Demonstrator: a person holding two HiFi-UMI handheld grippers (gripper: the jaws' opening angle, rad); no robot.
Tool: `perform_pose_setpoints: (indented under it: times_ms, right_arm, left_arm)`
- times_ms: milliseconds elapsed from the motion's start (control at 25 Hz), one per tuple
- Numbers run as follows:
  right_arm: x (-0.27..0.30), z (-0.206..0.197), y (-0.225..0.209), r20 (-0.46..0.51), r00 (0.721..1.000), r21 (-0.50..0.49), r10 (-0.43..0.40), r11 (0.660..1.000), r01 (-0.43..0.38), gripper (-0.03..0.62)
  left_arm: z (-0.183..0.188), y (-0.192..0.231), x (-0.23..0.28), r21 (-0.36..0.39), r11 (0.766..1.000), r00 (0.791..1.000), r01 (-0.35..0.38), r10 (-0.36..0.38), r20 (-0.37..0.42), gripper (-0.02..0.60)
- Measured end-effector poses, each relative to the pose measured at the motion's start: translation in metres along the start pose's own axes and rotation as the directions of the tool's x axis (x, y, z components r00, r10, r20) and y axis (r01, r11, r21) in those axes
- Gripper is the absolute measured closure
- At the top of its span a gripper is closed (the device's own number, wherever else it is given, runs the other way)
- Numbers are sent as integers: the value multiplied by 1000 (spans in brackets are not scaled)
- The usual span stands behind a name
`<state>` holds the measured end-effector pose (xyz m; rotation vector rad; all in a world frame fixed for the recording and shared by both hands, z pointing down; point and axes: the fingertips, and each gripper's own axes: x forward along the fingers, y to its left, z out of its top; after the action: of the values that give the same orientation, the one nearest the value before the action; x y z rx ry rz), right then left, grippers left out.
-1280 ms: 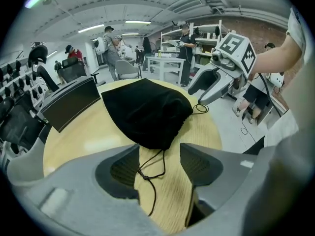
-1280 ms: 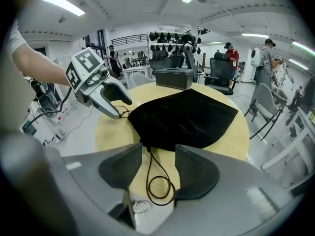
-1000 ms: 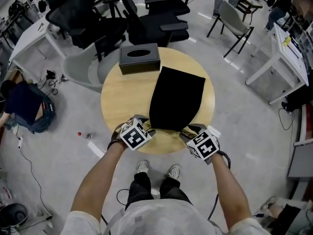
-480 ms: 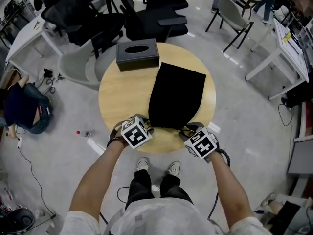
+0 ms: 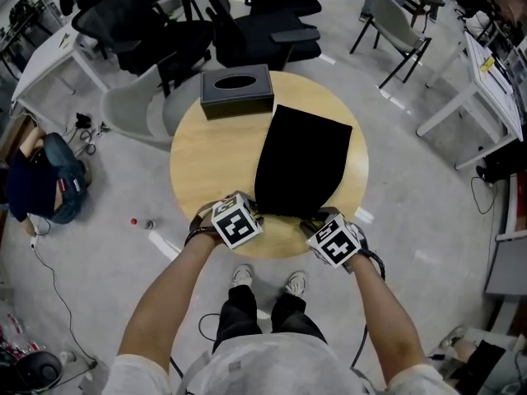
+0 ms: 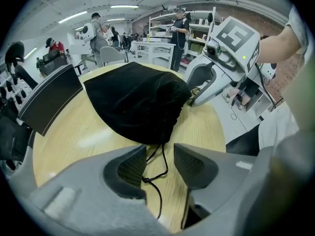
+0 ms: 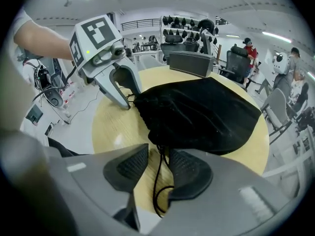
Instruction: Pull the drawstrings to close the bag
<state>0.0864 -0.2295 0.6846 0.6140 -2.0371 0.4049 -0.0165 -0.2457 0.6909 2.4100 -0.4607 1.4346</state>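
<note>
Both left gripper (image 6: 160,151) and right gripper (image 7: 157,154) have just been closing, unclamped, around drawstrings (image 7: 160,163) of the bag (image 6: 133,102).

- Black bag (image 5: 300,163) filling centre-right of round table (image 5: 210,159), blocking reach from near edge to far right.
- Tissue box (image 5: 237,91) sitting at far edge, just left of bag's far corner.
- Bare wood lying open left of bag, from near to far.
- Left gripper (image 6: 158,154) and right gripper (image 7: 157,154) crowding bag mouth at near edge. Jaws just closing, left cord (image 6: 165,165) and right cord (image 7: 155,188) running between pads, unpinched.
- Floor (image 5: 123,220) lying open outward on both sides.
- Grey chair (image 5: 136,109) and black office chairs (image 5: 247,31) hemming far-left rim.
</note>
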Motion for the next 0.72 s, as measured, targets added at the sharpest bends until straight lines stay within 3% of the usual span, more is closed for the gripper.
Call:
perform_pose_setpoints:
  times_ms: [480, 560, 720]
  right_arm:
    - [0, -1, 1, 6, 1000, 30, 2, 1000, -2, 509]
    - [-1, 0, 1, 10, 1000, 36, -2, 999, 2, 547]
    - [-2, -1, 0, 3, 1000, 20, -1, 1000, 1, 565]
  left_arm:
    - [1, -5, 1, 39, 999, 999, 21, -20, -28, 423]
    - [1, -6, 0, 44, 999, 999, 31, -30, -33, 441]
    - [1, -8, 1, 65, 997, 998, 39, -36, -56, 484]
